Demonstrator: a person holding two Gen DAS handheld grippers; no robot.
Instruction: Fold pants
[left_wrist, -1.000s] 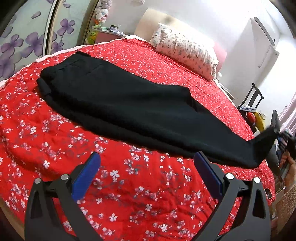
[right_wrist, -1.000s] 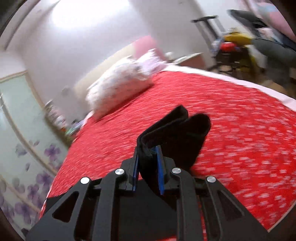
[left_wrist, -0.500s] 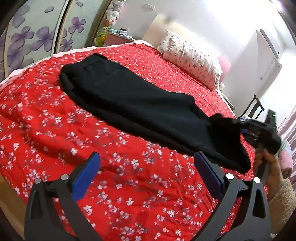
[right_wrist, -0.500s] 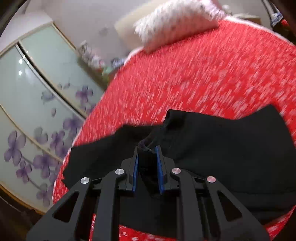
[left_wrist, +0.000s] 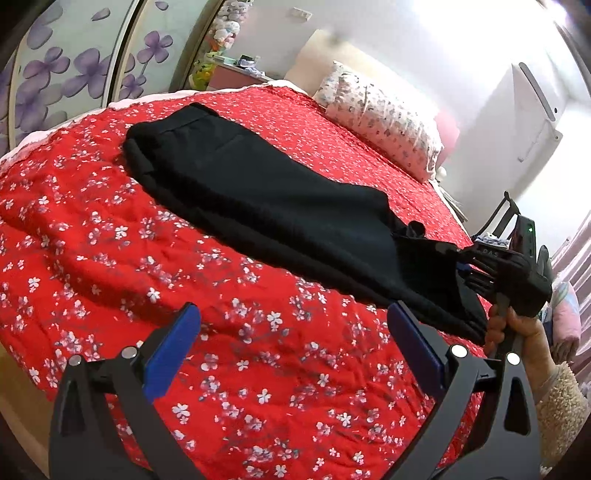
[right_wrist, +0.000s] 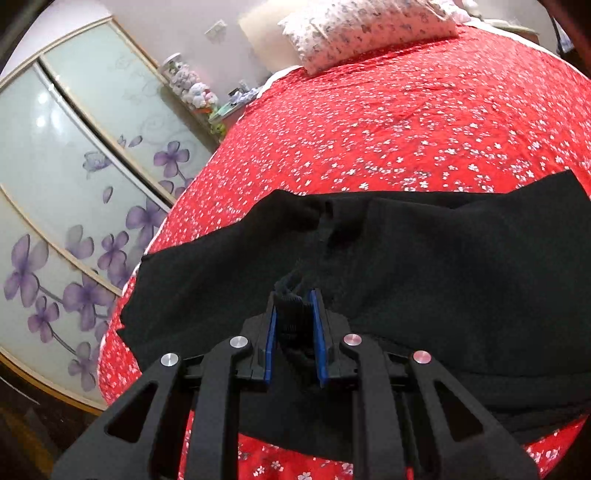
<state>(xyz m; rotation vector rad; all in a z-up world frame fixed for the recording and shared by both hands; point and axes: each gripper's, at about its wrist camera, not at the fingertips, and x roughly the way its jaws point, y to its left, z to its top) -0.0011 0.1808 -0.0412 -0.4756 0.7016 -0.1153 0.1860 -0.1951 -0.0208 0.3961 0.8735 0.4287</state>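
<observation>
Right wrist view: right gripper (right_wrist: 293, 328) clamped on hem of black pants (right_wrist: 406, 266), lengthwise fold begun; left gripper (left_wrist: 295, 347) apart, empty.

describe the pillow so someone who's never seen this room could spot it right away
Start at the big bed with the red flowered bedspread. At its far end, against the pale headboard, lies the pillow. It is the only white thing on the bed, with a small grey print, unlike the black pants mid-bed.

no readable text, labels or numbers anywhere
</observation>
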